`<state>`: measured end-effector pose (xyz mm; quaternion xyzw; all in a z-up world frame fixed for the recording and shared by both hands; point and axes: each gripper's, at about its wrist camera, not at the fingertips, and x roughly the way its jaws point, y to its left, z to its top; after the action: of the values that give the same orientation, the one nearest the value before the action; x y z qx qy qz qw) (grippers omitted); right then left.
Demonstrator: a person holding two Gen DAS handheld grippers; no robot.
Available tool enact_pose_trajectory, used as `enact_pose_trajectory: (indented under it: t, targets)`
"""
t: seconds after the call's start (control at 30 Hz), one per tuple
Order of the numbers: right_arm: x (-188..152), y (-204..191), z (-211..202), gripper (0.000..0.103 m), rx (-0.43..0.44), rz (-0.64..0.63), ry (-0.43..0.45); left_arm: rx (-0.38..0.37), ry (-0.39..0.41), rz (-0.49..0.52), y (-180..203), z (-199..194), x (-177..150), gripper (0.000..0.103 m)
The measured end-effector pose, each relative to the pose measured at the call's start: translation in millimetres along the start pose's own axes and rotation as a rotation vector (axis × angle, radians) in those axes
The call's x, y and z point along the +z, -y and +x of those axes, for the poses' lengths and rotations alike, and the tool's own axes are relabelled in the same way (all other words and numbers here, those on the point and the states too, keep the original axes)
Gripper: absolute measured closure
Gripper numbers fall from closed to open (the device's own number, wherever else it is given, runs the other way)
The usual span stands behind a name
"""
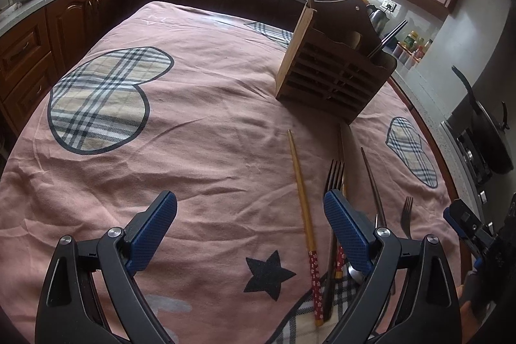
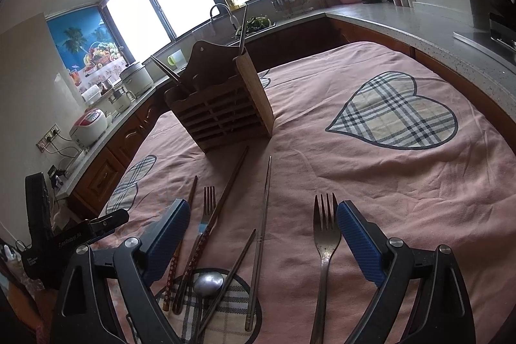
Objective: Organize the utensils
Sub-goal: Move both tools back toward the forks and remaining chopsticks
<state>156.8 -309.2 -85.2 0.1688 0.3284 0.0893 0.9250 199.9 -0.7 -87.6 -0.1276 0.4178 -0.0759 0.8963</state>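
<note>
Both tools wide open and empty, left tool [image 1: 250, 218], right tool [image 2: 262, 226], spoon [image 2: 208, 281] handle hidden under crossed chopsticks [image 2: 222, 273], fork [image 2: 325, 234] handle cut off.

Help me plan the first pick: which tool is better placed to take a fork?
Right. The right tool is open with a fork lying just inside its right finger. The left tool, also open, hangs over bare cloth, its forks off to its right.
</note>
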Motion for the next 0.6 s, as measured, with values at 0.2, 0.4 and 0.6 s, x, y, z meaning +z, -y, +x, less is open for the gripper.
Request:
enact_pose_trajectory:
  t: [0.2, 0.4, 0.6]
  targets:
    - [6, -4, 18, 0.029, -0.004, -0.024, -0.033, 0.007, -0.026, 0.043, 9, 17, 11, 0.009]
    - [17, -6, 42, 0.038, 0.002, -0.028, -0.064, 0.013, -0.044, 0.081, 16, 34, 24, 0.011]
    - [32, -8, 68, 0.043, 0.013, -0.034, -0.094, 0.014, -0.069, 0.105, 22, 54, 38, 0.017]
